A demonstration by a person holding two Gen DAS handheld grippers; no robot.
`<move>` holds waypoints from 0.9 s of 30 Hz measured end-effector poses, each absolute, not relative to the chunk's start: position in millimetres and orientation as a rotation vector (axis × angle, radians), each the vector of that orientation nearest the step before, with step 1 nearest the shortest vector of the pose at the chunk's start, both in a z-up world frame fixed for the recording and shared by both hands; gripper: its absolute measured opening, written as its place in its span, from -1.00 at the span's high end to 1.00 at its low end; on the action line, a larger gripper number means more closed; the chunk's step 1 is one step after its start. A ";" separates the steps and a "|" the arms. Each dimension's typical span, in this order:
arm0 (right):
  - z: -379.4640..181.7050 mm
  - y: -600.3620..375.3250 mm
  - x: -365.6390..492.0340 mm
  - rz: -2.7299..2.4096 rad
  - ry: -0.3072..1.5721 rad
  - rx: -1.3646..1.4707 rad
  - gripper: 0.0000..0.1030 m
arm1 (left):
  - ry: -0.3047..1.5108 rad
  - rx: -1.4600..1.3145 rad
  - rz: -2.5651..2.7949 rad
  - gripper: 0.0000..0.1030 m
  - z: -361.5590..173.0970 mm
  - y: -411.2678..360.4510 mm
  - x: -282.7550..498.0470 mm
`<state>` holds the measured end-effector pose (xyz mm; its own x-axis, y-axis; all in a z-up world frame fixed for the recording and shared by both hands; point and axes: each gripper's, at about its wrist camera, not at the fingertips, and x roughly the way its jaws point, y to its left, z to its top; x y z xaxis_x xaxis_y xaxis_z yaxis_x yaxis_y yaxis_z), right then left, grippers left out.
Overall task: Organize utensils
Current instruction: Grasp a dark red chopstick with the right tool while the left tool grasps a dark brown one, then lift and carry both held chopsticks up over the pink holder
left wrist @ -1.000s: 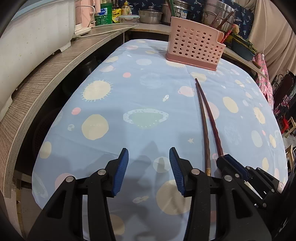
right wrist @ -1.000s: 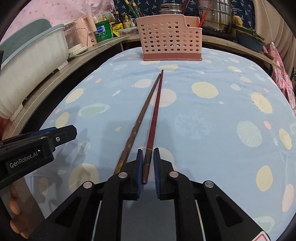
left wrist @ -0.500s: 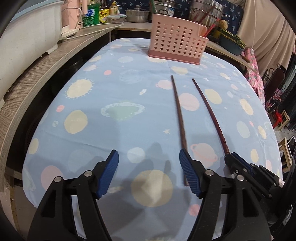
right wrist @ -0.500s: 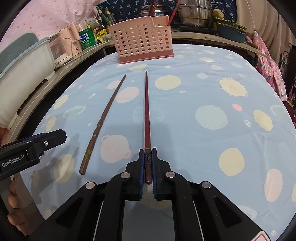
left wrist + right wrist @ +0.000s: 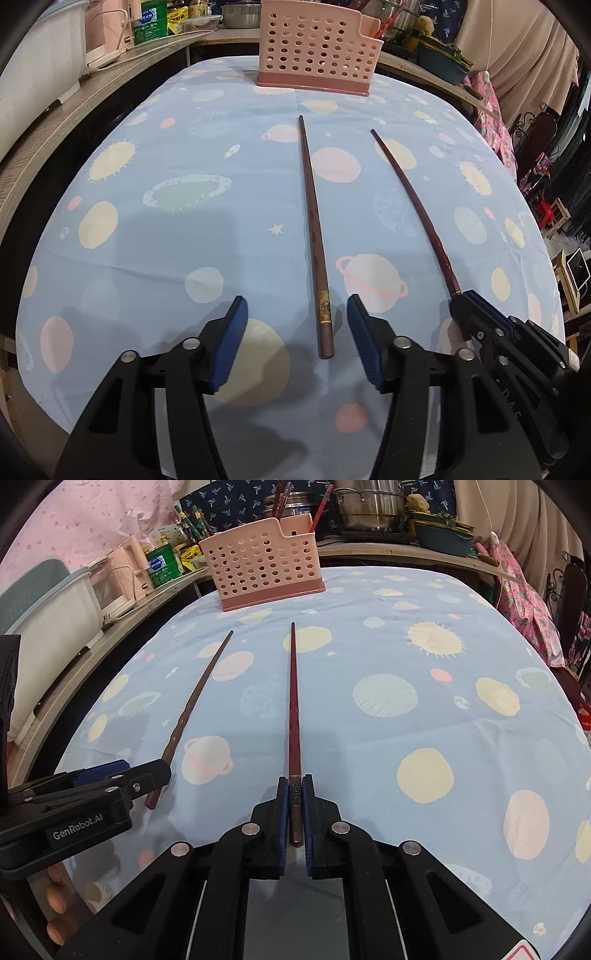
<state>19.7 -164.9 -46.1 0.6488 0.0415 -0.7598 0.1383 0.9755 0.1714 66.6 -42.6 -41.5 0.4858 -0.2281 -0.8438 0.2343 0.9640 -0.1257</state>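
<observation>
Brown chopstick (image 5: 314, 236) lies flat on the counter (image 5: 207, 258), on the planet-print cloth, butt end between the blue pads of the left gripper (image 5: 293, 345). Jaws are closing; pads not yet touching it. Red chopstick (image 5: 294, 716) is clamped at its butt by the right gripper (image 5: 294, 812), tip pointing towards the pink basket (image 5: 262, 568) at the far edge.

Risk: the brown stick sits off-centre, nearer the right pad, so one pad could reach it first and roll or skew it. A grip this near the end may let the long stick droop or pivot.

Both sticks are slender, tapered, dark and glossy; the brown one has a gold band.
</observation>
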 end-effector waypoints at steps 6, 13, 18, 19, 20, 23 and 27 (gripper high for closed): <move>-46.1 -165.8 17.3 -0.053 0.862 0.227 0.88 | 1.031 0.011 -0.309 0.61 -41.0 -43.2 66.1; -44.9 -167.7 14.6 -0.049 0.868 0.239 0.88 | 1.048 0.002 -0.343 0.86 -38.4 -44.5 64.2; -32.9 -173.1 7.3 -0.053 0.849 0.249 0.88 | 1.022 -0.016 -0.339 0.86 -21.8 -38.8 64.3; -28.2 -174.3 6.1 -0.056 0.840 0.246 0.88 | 1.014 -0.022 -0.339 0.86 -17.0 -37.5 64.3; -23.5 -175.4 5.0 -0.058 0.830 0.245 0.88 | 1.002 -0.030 -0.340 0.86 -10.7 -35.5 64.7; -5.8 -181.1 2.8 -0.060 0.792 0.253 0.88 | 0.964 -0.052 -0.339 0.86 9.3 -29.9 66.2; 22.2 -189.4 3.1 -0.059 0.732 0.265 0.88 | 0.903 -0.085 -0.339 0.87 39.5 -22.4 70.1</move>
